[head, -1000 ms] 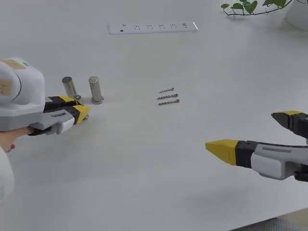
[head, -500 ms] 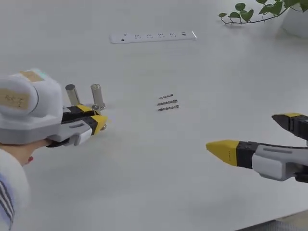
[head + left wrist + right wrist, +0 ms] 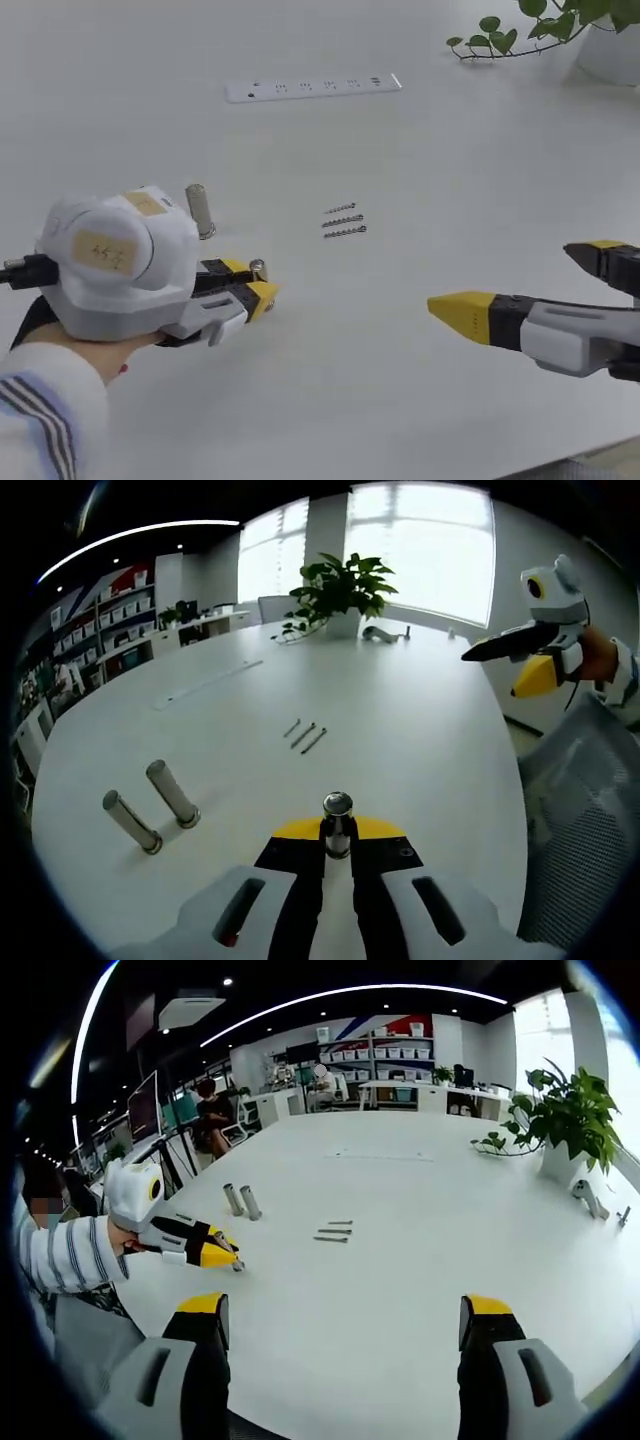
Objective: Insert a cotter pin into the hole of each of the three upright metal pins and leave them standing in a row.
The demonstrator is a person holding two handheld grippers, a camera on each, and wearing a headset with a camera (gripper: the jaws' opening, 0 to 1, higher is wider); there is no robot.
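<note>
Head view: the left gripper (image 3: 255, 292) pinches one metal pin (image 3: 258, 268) between its yellow tips, and the pin's rounded head rises just above the jaws. Left gripper view: the jaws are pressed against the shaft of this pin, and two free metal pins (image 3: 175, 792) stand upright, near each other, at 9 o'clock from it. The three cotter pins (image 3: 344, 220) lie flat and side by side on the white table (image 3: 330, 400), at about 1 o'clock from the held pin and well apart from it. The right gripper (image 3: 515, 280) hovers at 4 o'clock from the cotter pins, jaws spread wide and holding nothing.

Probable hazards: the smooth round shaft may roll or slip in the narrow pinch, so the pin could tilt and topple when set down. Its cross hole may end up facing away from the right gripper, which would hinder insertion. The cotter pins are thin and lie flush on the table, so a broad jaw closing on one may scatter its neighbours.
</note>
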